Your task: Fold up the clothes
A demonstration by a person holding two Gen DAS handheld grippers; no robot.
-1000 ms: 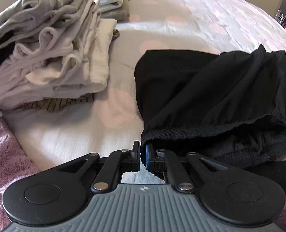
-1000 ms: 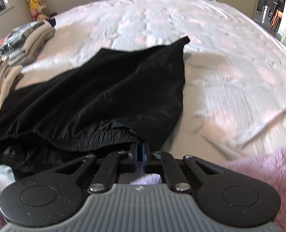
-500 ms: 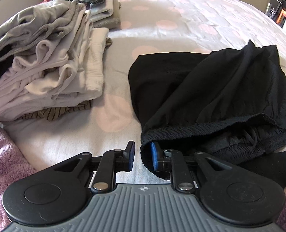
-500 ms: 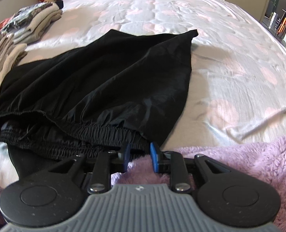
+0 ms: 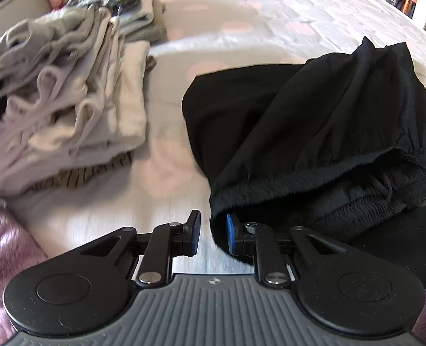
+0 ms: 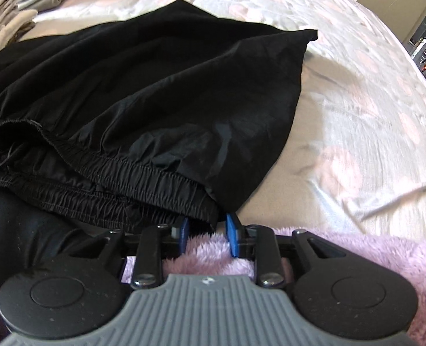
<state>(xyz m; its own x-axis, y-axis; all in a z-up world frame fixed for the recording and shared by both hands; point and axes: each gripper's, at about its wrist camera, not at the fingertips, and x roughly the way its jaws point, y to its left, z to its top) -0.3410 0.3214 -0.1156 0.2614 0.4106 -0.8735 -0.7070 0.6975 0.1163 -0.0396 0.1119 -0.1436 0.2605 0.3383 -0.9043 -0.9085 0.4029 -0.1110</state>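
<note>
Ahead and to the left of the left tool [image 5: 211, 232] lay a stack of folded pale clothes [image 5: 68, 115] on the bed [image 5: 270, 8]. The left tool's jaws had just been opening and stood partly apart, gripping nothing; the corner of the black garment [image 5: 313, 132] hung against its right-hand pad only. The garment lay folded over on the bed, ahead and to the right of this tool, waistband edges nearest.

At the right tool [image 6: 205, 235] the jaws had likewise been opening and stood partly apart. The gathered waistband [image 6: 143, 178] corner of the garment sat at the gap, apparently loose and not pinched. A pink fleece blanket [image 6: 371, 259] lay beneath and to the right.

Judgement: the fabric appeared light, thin, limp and somewhat slippery; it would sag and slide unless taken at the thicker elastic waistband corners.
</note>
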